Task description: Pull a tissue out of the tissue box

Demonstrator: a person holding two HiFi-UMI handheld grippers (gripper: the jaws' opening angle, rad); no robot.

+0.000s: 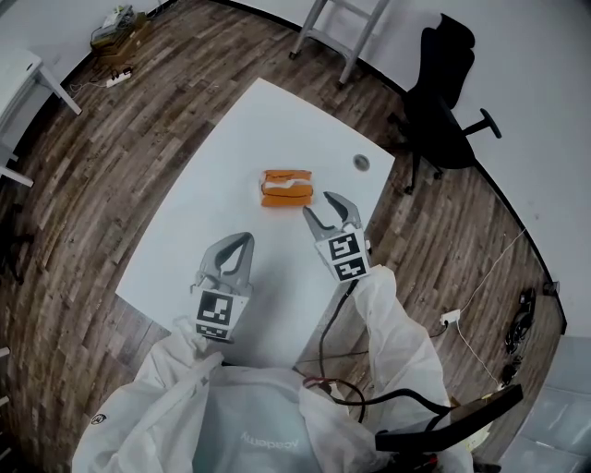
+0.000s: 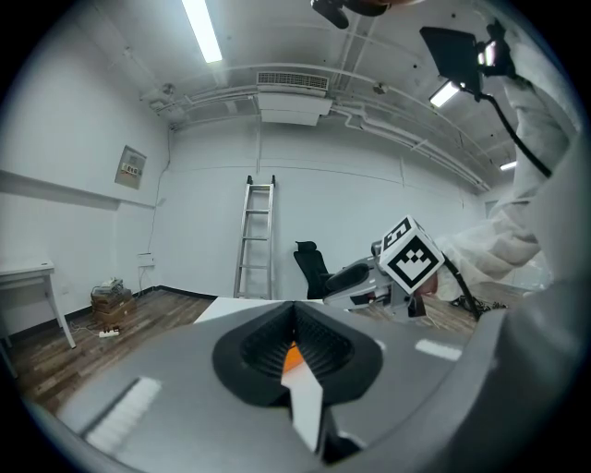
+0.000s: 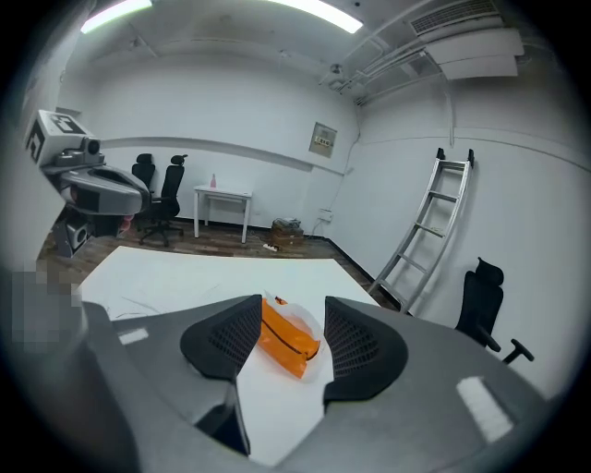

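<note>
An orange tissue pack (image 1: 286, 187) with white tissue showing along its top lies on the white table (image 1: 231, 175), toward the far side. My right gripper (image 1: 325, 205) hovers just right of it and nearer to me, its jaws open and empty. In the right gripper view the pack (image 3: 288, 344) lies ahead, framed by the two spread pads of the right gripper (image 3: 294, 314). My left gripper (image 1: 242, 242) is over the table nearer to me, its jaws shut with nothing in them. In the left gripper view only an orange sliver of the pack (image 2: 292, 356) shows past the left gripper (image 2: 295, 319).
A round grommet (image 1: 361, 163) sits in the table to the right of the pack. A black office chair (image 1: 443, 120) stands beyond the table's right edge and a ladder (image 1: 342, 28) at the far wall. Cables lie on the wooden floor (image 1: 517, 314) at right.
</note>
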